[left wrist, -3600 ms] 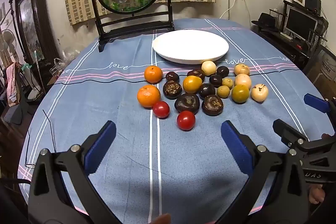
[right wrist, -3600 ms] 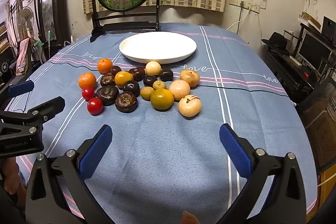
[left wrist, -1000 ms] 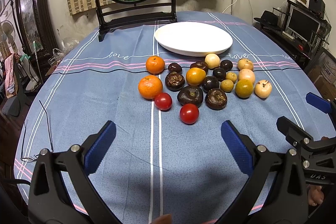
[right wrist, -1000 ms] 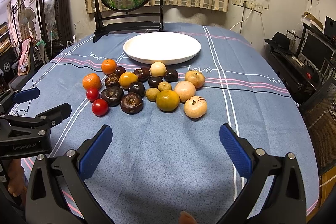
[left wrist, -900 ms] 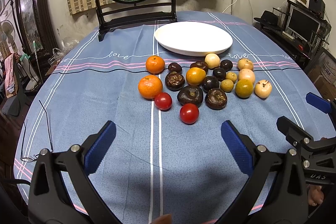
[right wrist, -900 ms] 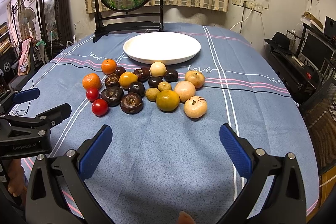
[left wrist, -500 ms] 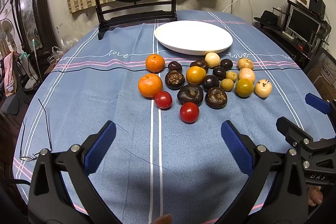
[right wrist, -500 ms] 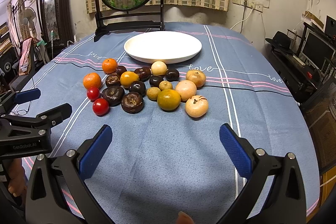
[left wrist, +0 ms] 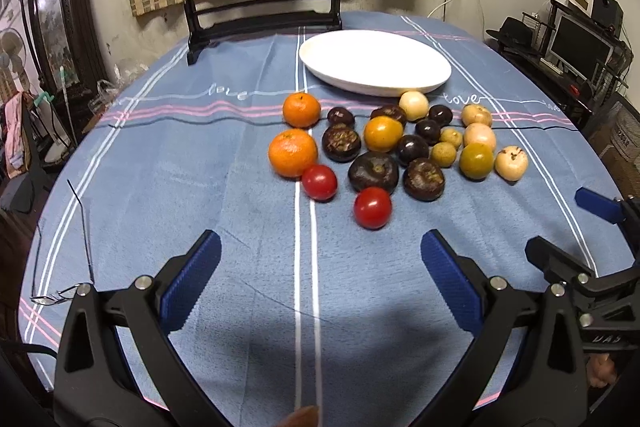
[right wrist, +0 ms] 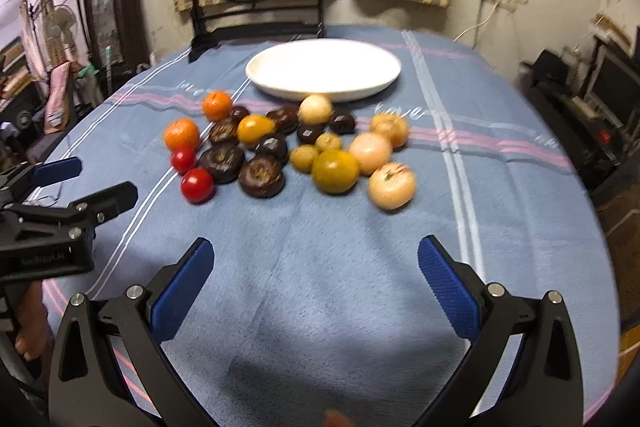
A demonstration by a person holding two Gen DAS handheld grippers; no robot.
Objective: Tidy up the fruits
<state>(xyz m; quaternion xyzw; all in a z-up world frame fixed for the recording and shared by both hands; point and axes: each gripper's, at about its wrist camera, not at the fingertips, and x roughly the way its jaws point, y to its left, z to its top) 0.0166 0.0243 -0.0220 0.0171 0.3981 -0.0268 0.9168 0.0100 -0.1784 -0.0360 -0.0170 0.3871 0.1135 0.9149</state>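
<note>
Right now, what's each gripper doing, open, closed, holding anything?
Left gripper: open, holding nothing.
Right gripper: open, holding nothing.

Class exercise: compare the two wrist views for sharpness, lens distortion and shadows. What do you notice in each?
Left wrist view: sharp; the red tomatoes are crisp; fisheye bends the table edge; a soft shadow lies between the left tongs. Right wrist view: motion-blurred, the pale fruit smeared; same fisheye curve; a dim shadow lies between the right tongs.
</note>
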